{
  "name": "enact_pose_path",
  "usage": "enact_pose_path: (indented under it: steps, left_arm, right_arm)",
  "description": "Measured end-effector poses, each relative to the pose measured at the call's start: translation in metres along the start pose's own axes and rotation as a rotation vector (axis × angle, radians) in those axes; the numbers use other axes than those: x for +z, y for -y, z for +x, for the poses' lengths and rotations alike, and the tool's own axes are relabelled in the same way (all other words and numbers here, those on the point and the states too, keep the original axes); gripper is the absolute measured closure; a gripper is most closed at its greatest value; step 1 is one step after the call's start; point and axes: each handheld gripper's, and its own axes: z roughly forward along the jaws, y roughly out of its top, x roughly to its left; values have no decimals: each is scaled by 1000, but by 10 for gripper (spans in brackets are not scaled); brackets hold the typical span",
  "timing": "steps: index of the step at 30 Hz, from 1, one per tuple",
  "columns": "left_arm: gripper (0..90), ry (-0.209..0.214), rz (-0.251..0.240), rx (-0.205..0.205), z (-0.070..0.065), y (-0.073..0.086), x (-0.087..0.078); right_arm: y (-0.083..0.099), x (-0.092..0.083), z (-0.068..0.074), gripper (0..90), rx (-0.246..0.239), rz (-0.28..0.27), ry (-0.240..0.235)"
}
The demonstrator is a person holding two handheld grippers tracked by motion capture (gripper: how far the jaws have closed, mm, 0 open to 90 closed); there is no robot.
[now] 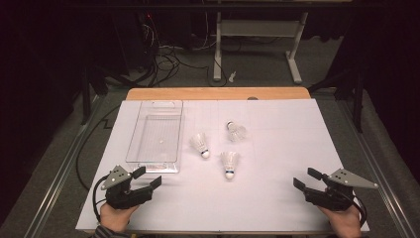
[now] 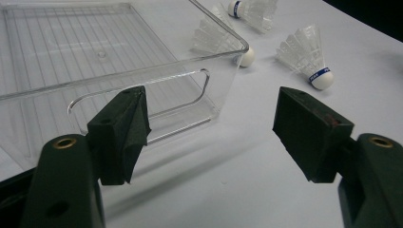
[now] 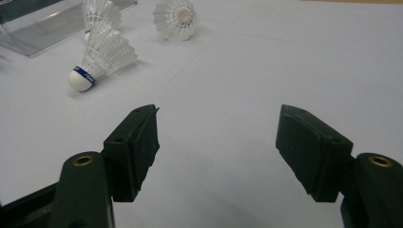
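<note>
Three white shuttlecocks lie near the centre of the high view on the white bench (image 1: 277, 148), just right of a clear plastic tray (image 1: 148, 144) that sits left of centre. The left shuttlecock (image 1: 200, 145) lies tilted with its cork toward the lower right, closest to the tray; the middle shuttlecock (image 1: 229, 164) lies below and right of it, cork toward the bottom of the frame with a blue band above the cork; the far shuttlecock (image 1: 236, 131) lies above both, cork toward the upper left. None of them touches another or the tray. At the lower left of the frame, the left tongs (image 1: 147, 177) rest in a hand just below the tray's near corner, jaws spread wide with nothing between them. At the lower right, the right tongs (image 1: 307, 178) sit in the other hand, well apart from the shuttlecocks, jaws likewise spread and empty, pointing toward the frame's left.
</note>
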Motion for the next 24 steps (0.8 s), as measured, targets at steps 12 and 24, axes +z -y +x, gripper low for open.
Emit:
enact_pose_path:
  steps: [12, 24]
  left_arm:
    - [294, 4, 0, 5, -1, 0, 1]
    - [298, 10, -8, 5, -3, -1, -1]
  right_arm:
    - [0, 1, 0, 315, -6, 7, 1]
    - [0, 1, 0, 314, -5, 13, 1]
